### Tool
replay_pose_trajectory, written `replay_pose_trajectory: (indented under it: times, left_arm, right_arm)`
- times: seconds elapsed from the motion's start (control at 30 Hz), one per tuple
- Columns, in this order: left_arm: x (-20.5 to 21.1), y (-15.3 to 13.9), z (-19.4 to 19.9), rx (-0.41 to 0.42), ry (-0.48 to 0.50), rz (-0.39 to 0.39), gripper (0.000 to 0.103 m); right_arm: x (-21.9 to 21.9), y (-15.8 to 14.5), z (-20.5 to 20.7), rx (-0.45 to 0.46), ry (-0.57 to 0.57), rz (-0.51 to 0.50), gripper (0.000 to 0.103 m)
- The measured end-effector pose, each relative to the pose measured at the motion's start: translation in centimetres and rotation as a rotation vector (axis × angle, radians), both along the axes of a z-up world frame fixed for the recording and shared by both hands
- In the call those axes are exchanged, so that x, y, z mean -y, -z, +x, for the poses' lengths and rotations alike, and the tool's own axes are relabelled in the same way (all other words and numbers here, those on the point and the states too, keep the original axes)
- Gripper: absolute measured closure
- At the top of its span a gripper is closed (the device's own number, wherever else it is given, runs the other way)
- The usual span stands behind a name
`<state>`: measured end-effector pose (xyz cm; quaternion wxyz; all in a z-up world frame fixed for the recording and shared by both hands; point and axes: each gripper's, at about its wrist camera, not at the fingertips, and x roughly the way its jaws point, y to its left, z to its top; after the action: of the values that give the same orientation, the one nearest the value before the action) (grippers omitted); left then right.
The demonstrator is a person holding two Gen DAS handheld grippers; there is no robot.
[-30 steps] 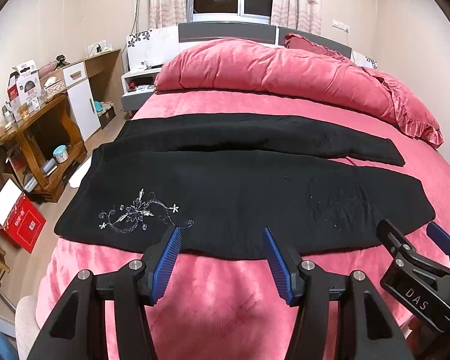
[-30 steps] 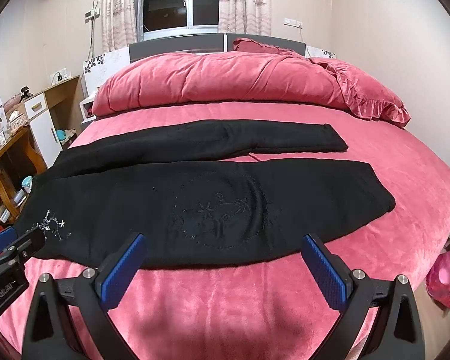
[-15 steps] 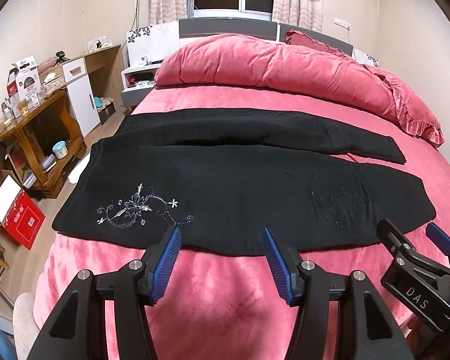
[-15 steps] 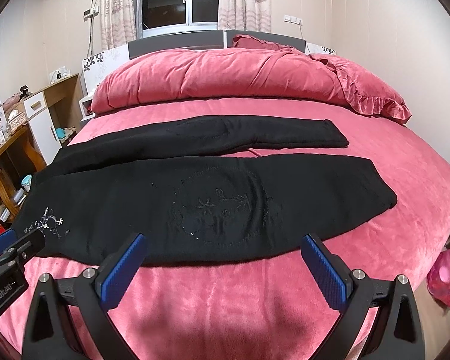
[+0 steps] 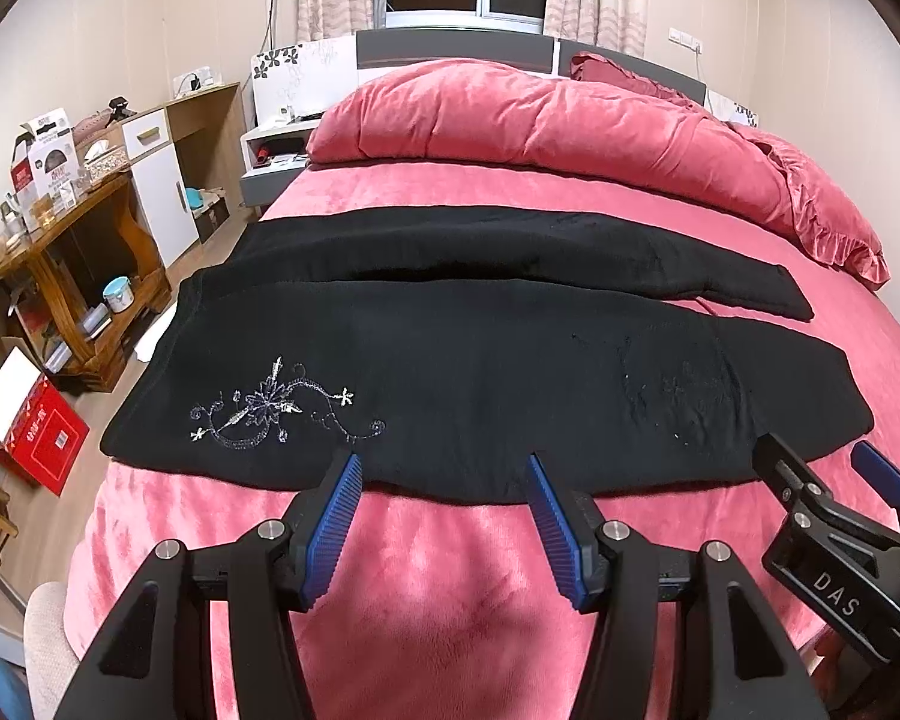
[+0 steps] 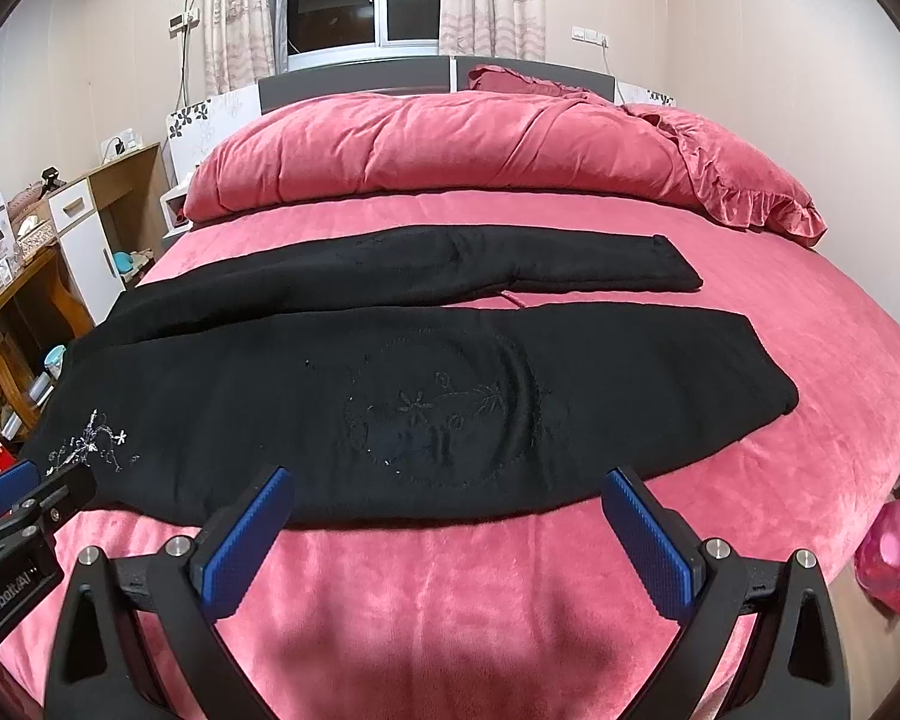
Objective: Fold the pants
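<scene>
Pants (image 5: pixel 480 372) lie flat mid-frame across the bed (image 5: pixel 450 570); left tongs (image 5: pixel 444 507) and right tongs (image 6: pixel 450 531), both released, hover at the lower edge. Risk: a shallow pinch probably snags bedding.

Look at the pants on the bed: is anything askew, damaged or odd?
Nothing damaged. The pants lie flat on the bed, legs splayed apart rather than stacked, showing a pink gap between them. That is all.
</scene>
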<state>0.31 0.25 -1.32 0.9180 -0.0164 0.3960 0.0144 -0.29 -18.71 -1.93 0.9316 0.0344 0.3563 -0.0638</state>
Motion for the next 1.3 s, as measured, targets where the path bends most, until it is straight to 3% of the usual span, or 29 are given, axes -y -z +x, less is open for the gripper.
replay_pose_trajectory:
  times: [0.4, 0.47, 0.63, 0.7, 0.8, 0.97, 1.1, 1.17, 1.3]
  left_arm:
    - [-0.5, 0.8, 0.4, -0.036, -0.007, -0.027, 0.045]
    - [-1.0, 1.2, 0.8, -0.071, -0.006, -0.064, 0.045]
    - [-3.6, 3.4, 1.8, -0.2, -0.007, -0.309, 0.045]
    - [-4.5, 4.2, 2.0, -0.235, -0.033, -0.352, 0.045]
    - [-6.2, 5.2, 2.2, -0.246, -0.087, -0.386, 0.045]
    - [-10.5, 6.5, 2.0, -0.186, -0.203, -0.456, 0.046]
    - [-14.5, 7.7, 1.8, -0.148, -0.322, -0.469, 0.047]
    - [-16.1, 8.5, 1.9, -0.142, -0.357, -0.493, 0.047]
    - [-18.7, 9.5, 1.8, -0.112, -0.42, -0.586, 0.047]
  right_arm:
    - [0.1, 0.2, 0.1, 0.001, -0.004, 0.012, 0.0]
    - [0.4, 0.3, 0.1, 0.006, -0.012, 0.03, 0.0]
    - [0.6, 0.4, 0.7, 0.031, -0.106, 0.057, 0.0]
    - [1.0, 0.7, 0.9, 0.012, -0.109, 0.074, 0.0]
    - [2.6, 1.4, 1.6, -0.042, -0.089, 0.164, 0.0]
    - [8.2, 3.1, 2.1, -0.073, 0.01, 0.361, 0.001]
    - [14.0, 4.5, 1.8, -0.063, 0.141, 0.486, 0.018]
    - [17.3, 5.6, 1.4, -0.062, 0.227, 0.573, 0.018]
    - [22.3, 7.7, 0.8, -0.044, 0.342, 0.733, 0.03]
